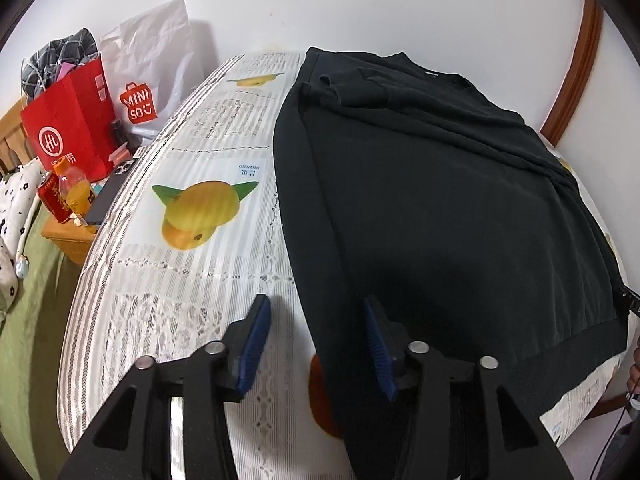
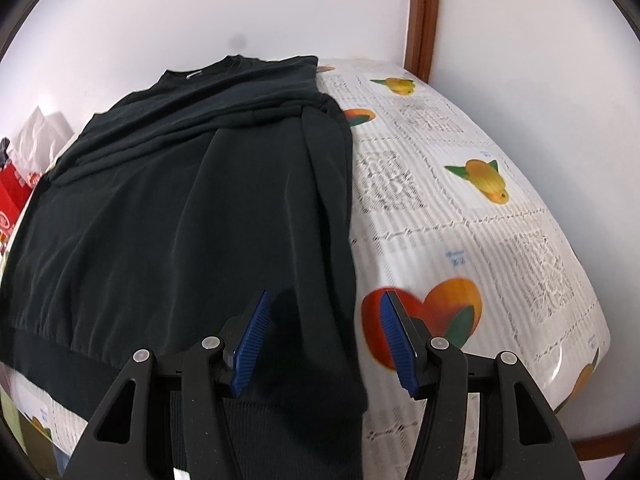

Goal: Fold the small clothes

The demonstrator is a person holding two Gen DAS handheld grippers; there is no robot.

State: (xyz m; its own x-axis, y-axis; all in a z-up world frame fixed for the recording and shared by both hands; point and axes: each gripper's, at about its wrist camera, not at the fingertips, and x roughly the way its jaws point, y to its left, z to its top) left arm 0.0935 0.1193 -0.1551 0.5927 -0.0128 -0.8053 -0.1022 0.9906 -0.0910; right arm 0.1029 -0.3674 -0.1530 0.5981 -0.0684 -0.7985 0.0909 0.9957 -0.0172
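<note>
Nearest in the left wrist view, the left tongs (image 1: 316, 344) stand released, blue pads apart, straddling the left side edge of the black sweatshirt (image 1: 440, 208) near its ribbed hem; one pad is over the patterned cloth, the other over the dark fabric, and neither pad presses on the garment. In the right wrist view the right tongs (image 2: 326, 340) are likewise released, their pads set apart across the garment's right side edge, one above the black cloth and the other above a printed orange fruit, with nothing clamped between them. The black sweatshirt (image 2: 180, 208) lies spread flat on the worktop (image 1: 192, 280), hem toward the cameras and neckline toward the wall, with both sleeves folded in across the upper chest so that they form diagonal ridges. The worktop carries a white lace-patterned cover printed with yellow and orange fruit. Beyond the left edge of the worktop, a small wooden stand bears an orange drink bottle (image 1: 76, 192), a red can (image 1: 52, 200) and a dark phone (image 1: 106, 200) lying close together. Behind them a red paper bag (image 1: 68, 128) stuffed with checked fabric stands beside a white shopping bag (image 1: 152, 64) with a red logo. A green bedcover (image 1: 32, 312) lies lower left. A white wall closes the scene, with a brown wooden frame (image 2: 422, 16) on the right.
</note>
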